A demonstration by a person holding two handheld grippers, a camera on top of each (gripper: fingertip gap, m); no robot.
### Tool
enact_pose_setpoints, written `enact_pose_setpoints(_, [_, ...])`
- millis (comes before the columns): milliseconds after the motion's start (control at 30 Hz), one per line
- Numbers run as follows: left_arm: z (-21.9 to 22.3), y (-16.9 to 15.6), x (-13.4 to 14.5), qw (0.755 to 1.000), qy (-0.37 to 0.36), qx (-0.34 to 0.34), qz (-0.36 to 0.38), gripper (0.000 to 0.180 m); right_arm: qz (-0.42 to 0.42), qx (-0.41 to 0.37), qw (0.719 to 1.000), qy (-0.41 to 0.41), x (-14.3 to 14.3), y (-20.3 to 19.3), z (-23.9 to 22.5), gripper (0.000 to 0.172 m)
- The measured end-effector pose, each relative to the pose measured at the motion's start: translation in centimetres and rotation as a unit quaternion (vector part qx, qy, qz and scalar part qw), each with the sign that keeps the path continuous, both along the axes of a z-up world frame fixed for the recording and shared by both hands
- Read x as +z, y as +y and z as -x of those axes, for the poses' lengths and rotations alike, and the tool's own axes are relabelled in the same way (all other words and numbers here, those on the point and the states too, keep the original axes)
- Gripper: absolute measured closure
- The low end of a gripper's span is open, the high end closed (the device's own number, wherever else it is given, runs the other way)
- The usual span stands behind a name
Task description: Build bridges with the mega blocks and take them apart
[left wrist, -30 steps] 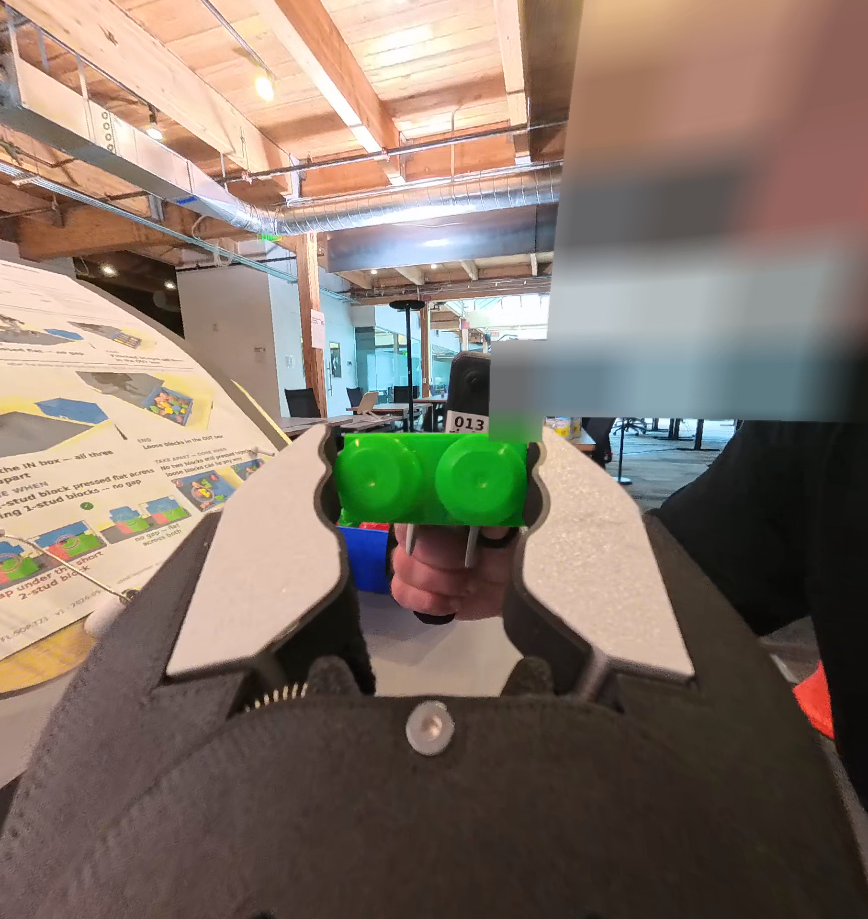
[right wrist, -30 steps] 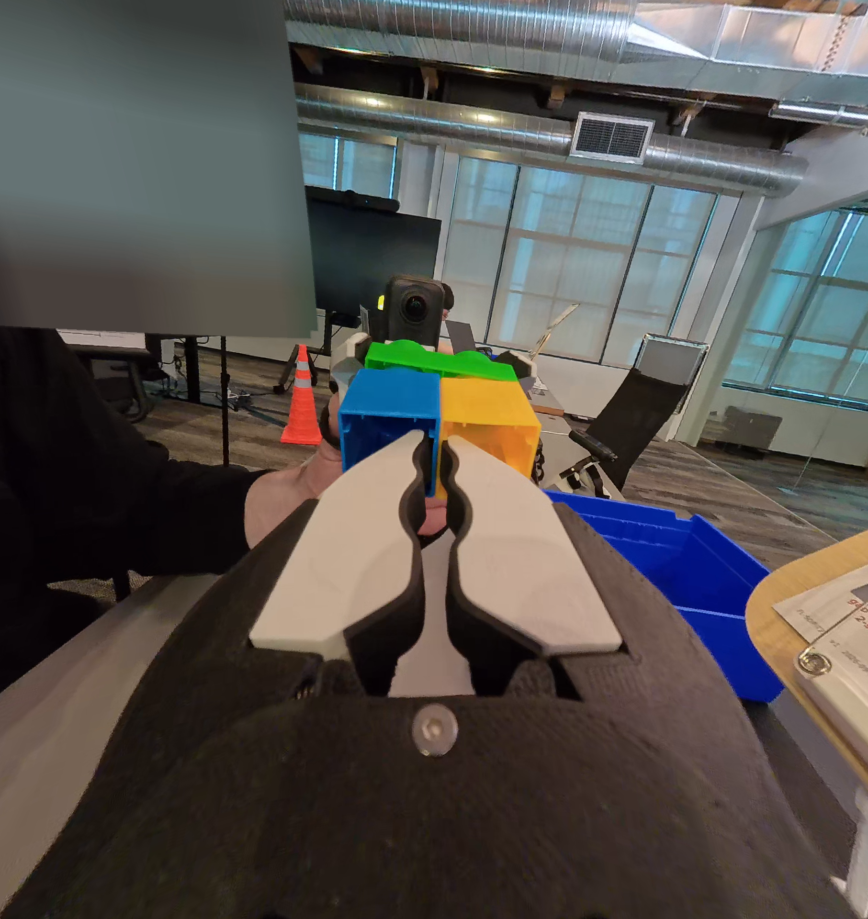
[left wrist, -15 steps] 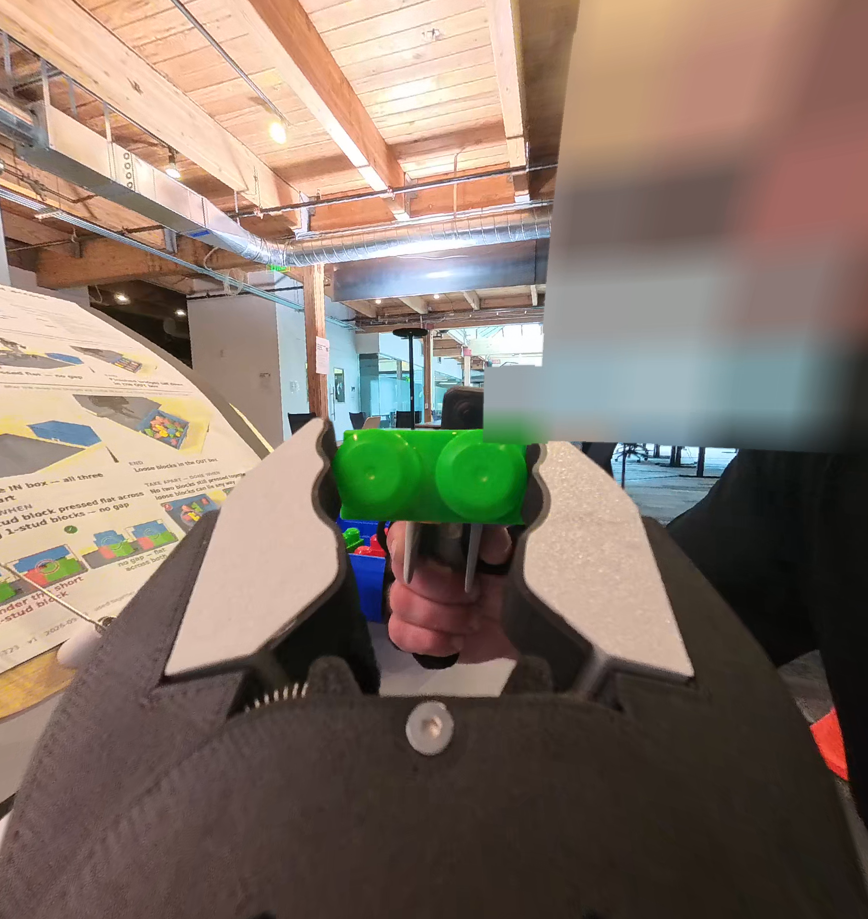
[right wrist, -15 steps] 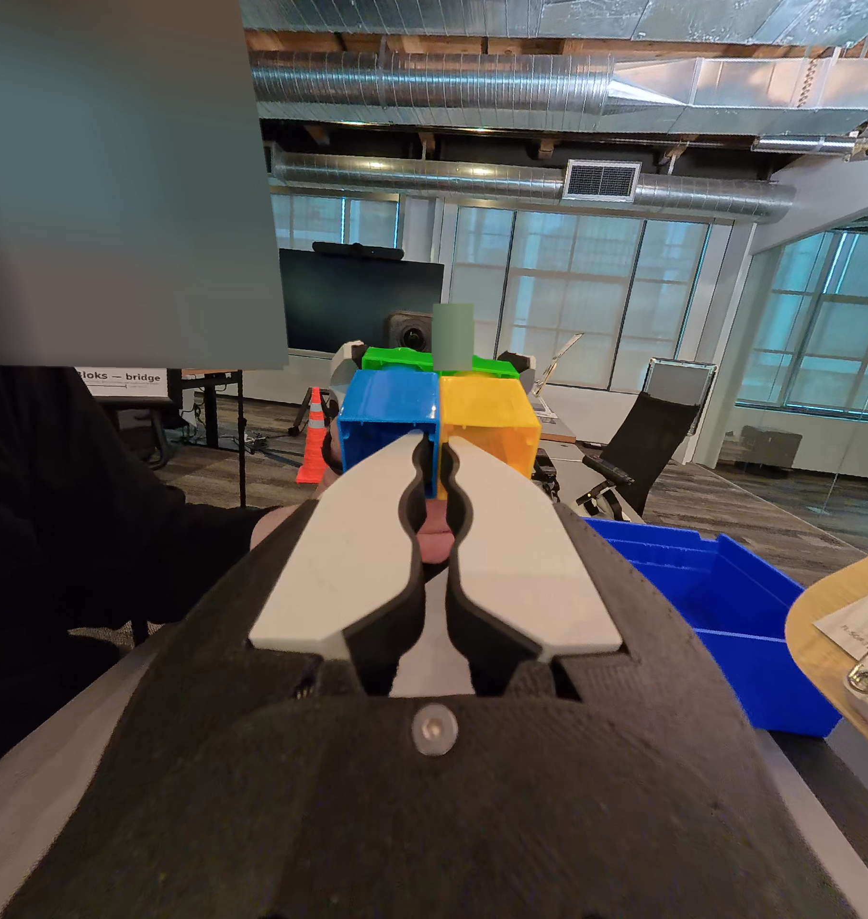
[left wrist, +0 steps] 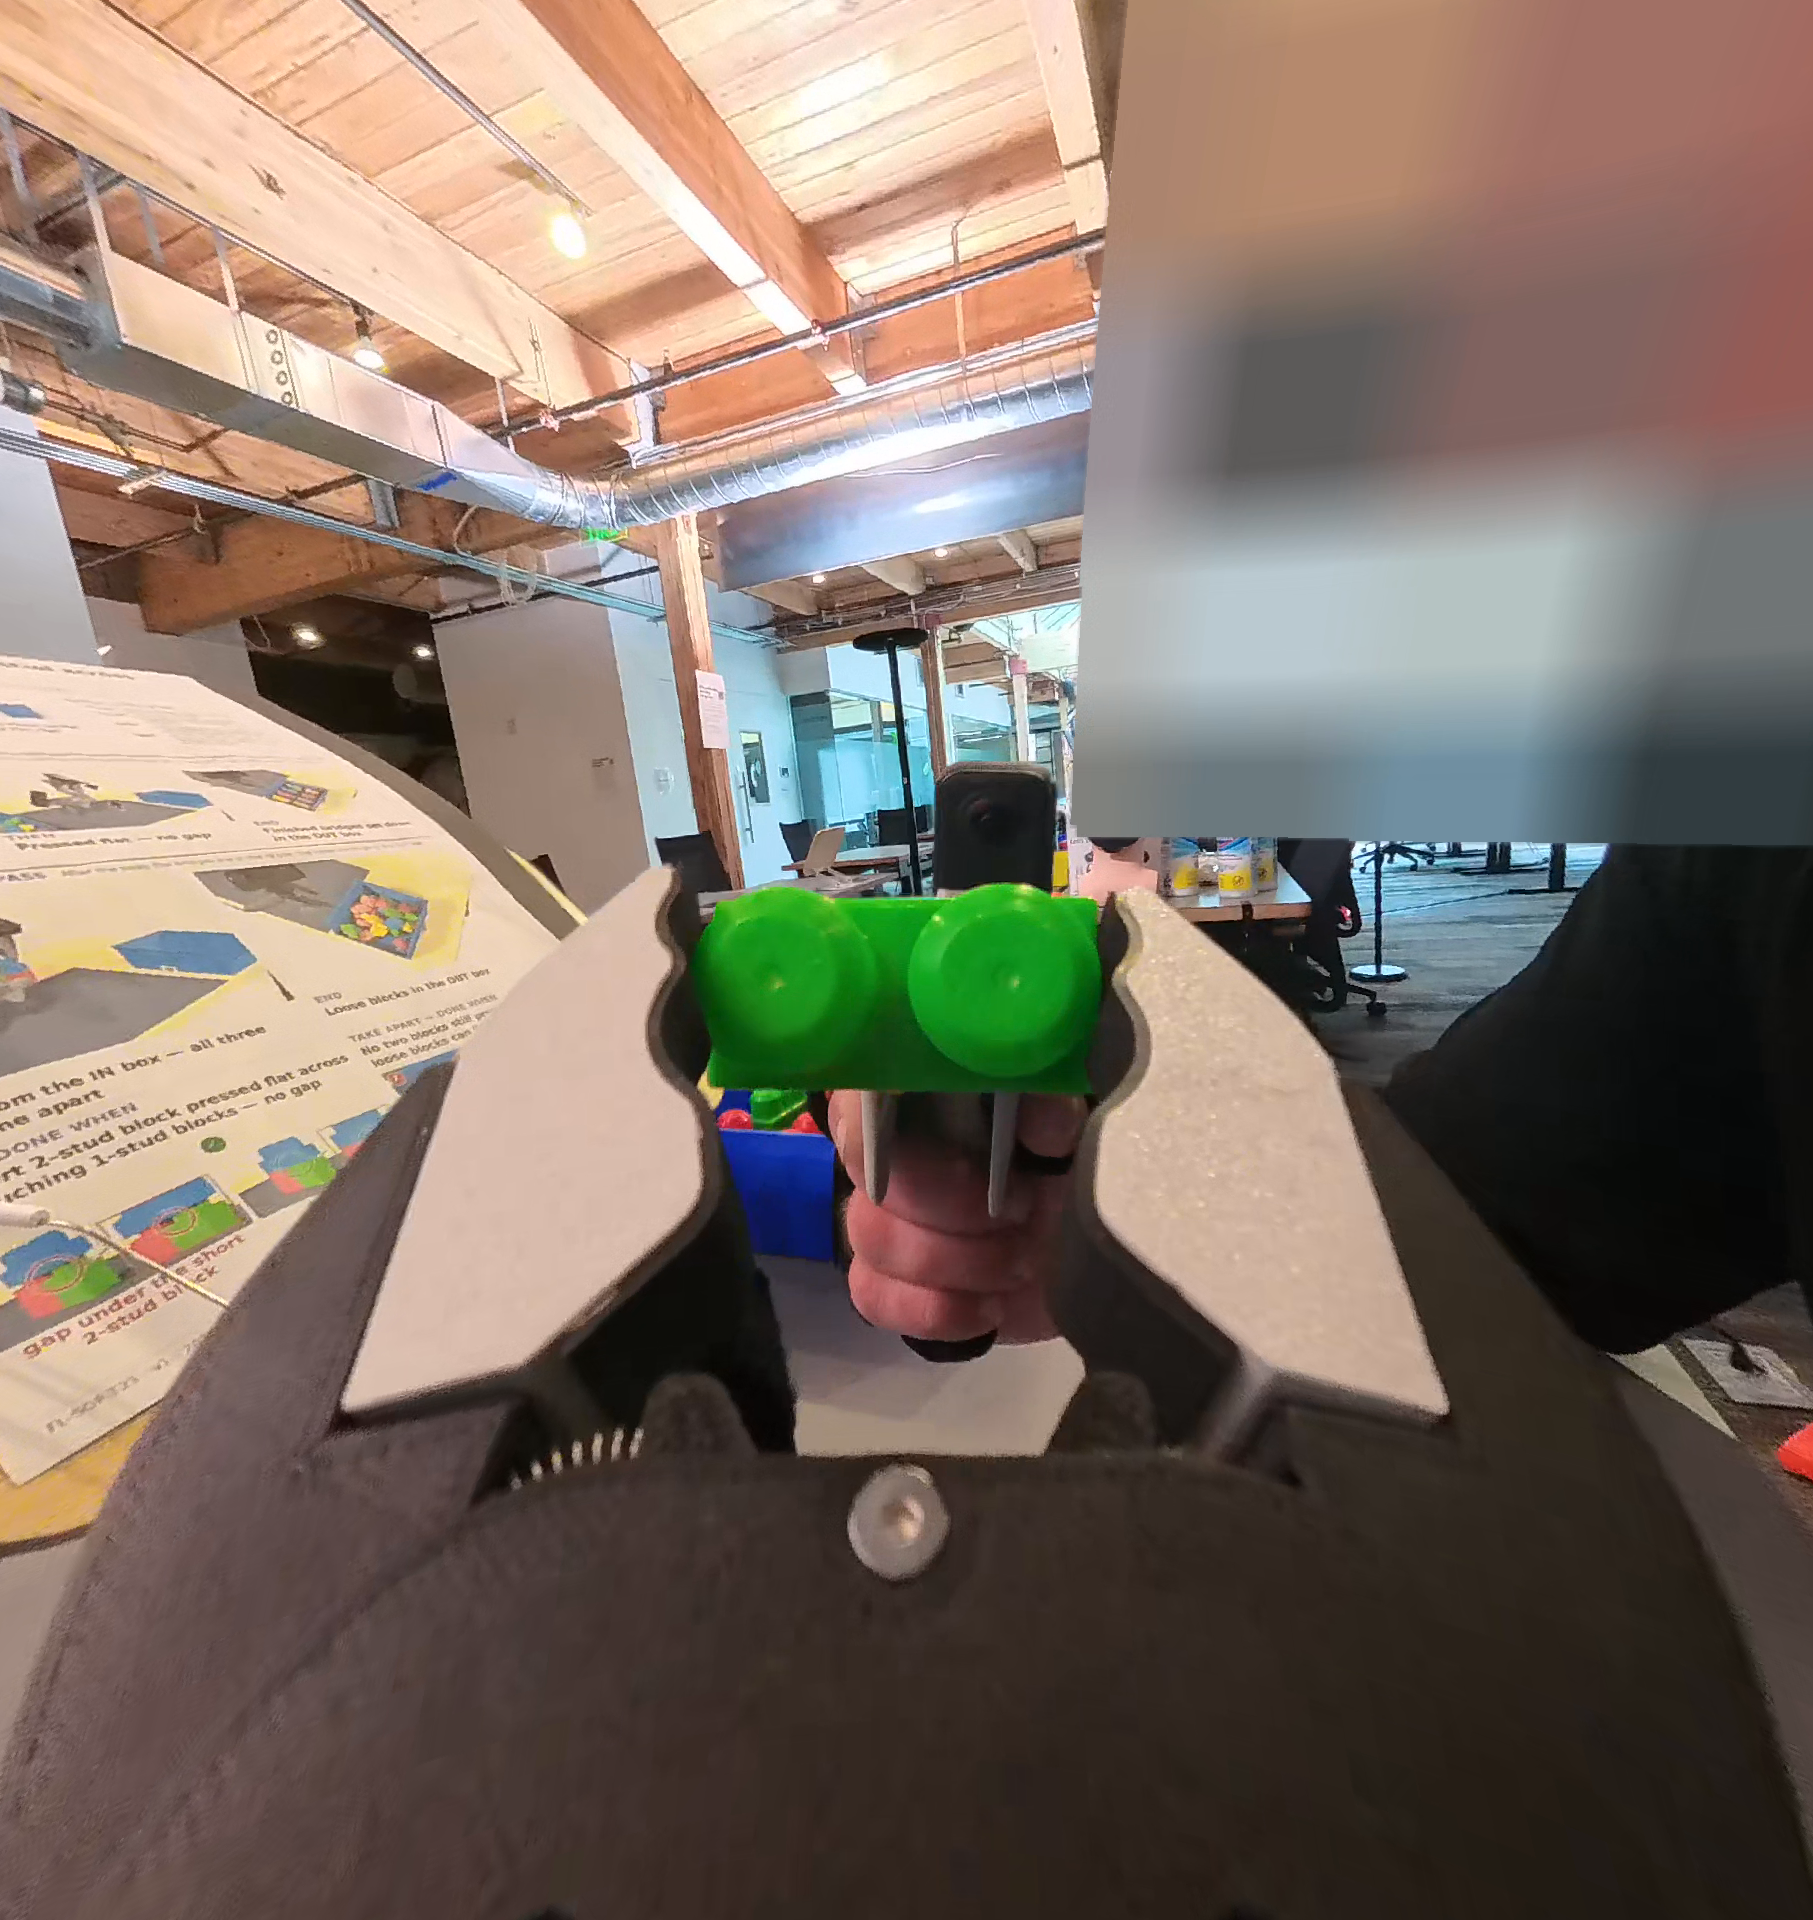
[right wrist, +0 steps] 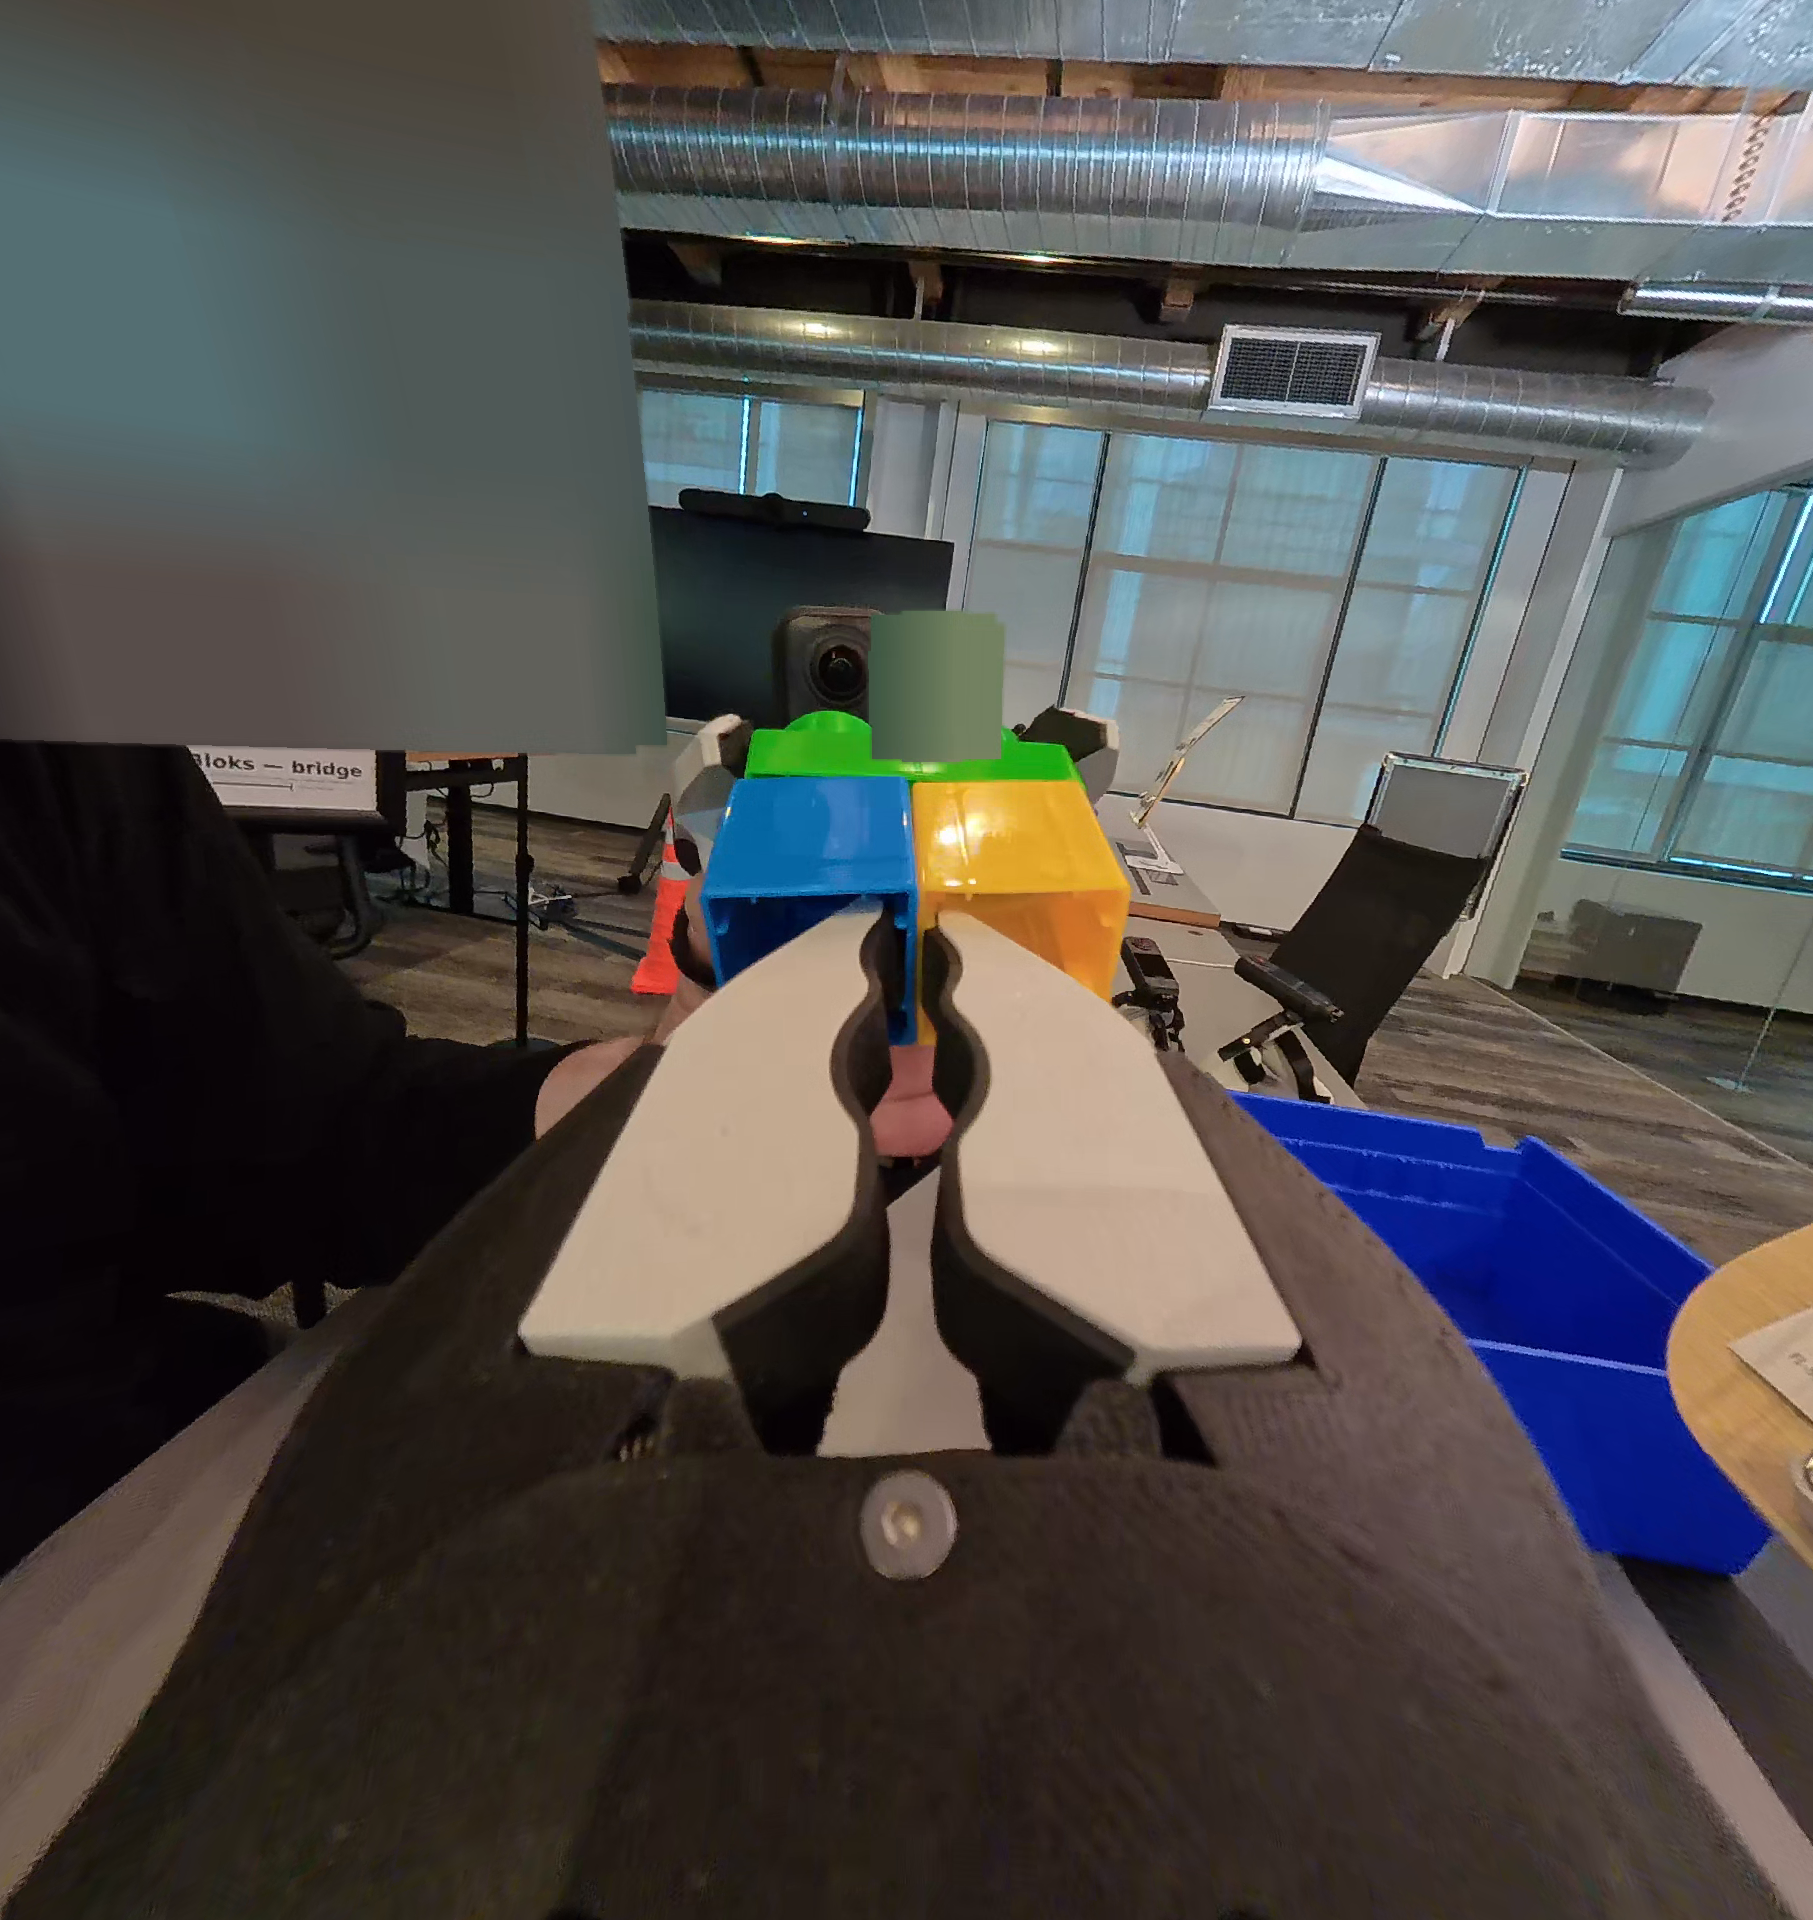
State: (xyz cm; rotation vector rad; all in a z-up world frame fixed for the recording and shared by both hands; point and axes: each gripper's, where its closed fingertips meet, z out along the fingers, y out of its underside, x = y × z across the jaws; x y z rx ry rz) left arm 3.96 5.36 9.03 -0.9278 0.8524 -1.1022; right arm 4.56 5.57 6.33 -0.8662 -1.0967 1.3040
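Looks like teardown: left gripper [left wrist: 897,987] is clamped wide across the green 2-stud block [left wrist: 897,987], right gripper [right wrist: 907,987] pinches the touching walls of the blue block [right wrist: 814,852] + yellow block [right wrist: 1016,852] (bridge held midair, 12 o'clock in both views). Next prob needs pulling straight apart w/o twisting.

Bright blocks against grey-and-black tongs

The two-stud block [left wrist: 897,987] is vivid green; joined to it are a blue block [right wrist: 814,862] and a translucent yellow-orange block [right wrist: 1016,862]. Both tongs, left [left wrist: 897,997] and right [right wrist: 907,956], have pale grey fingers with black pads and textured black bodies. Right of the yellow-orange block, the bin [right wrist: 1504,1351] is royal blue, beside a light wood tabletop [right wrist: 1733,1340].
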Motion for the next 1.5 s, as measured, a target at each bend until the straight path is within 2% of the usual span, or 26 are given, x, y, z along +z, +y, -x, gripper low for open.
enact_pose_setpoints(267, [0.1,-0.2,-0.3,1.000,0.015,-0.018,-0.001,0.108,-0.043,-0.016,0.999,-0.028,0.0,-0.3,0.1,0.169])
enact_pose_setpoints(433, [0.1,0.7,-1.2,0.998,0.056,-0.019,0.010,0.108,-0.059,-0.040,0.997,-0.040,-0.5,0.5,0.0,0.168])
enact_pose_setpoints(667, [0.5,1.0,-1.0,0.995,0.028,-0.060,0.068,0.108,-0.126,-0.097,0.986,-0.056,-0.3,0.5,-0.2,0.169])
enact_pose_setpoints(800, [1.9,1.8,-0.9,0.973,-0.009,-0.124,0.193,0.114,-0.193,-0.149,0.966,-0.090,-0.6,1.3,-0.7,0.169])
enact_pose_setpoints(833, [2.1,2.0,-1.2,0.970,-0.010,-0.129,0.207,0.123,-0.217,-0.159,0.957,-0.103,-0.7,1.3,-0.8,0.169])
enact_pose_setpoints(867, [2.1,1.9,-1.5,0.967,-0.006,-0.140,0.212,0.129,-0.240,-0.163,0.950,-0.113,-0.7,1.0,-0.8,0.169])
enact_pose_setpoints(1000, [1.0,1.8,-2.4,0.960,0.012,-0.152,0.235,0.127,-0.321,-0.192,0.914,-0.157,-1.3,0.8,-0.9,0.169])
enact_pose_setpoints(1200, [-0.2,1.7,-4.1,0.947,0.032,-0.174,0.266,0.138,-0.357,-0.191,0.898,-0.174,-2.2,0.7,-0.7,0.169])
enact_pose_setpoints(1500, [-0.6,1.6,-4.5,0.953,0.046,-0.160,0.254,0.143,-0.382,-0.203,0.882,-0.185,-2.2,1.0,-1.1,0.167])
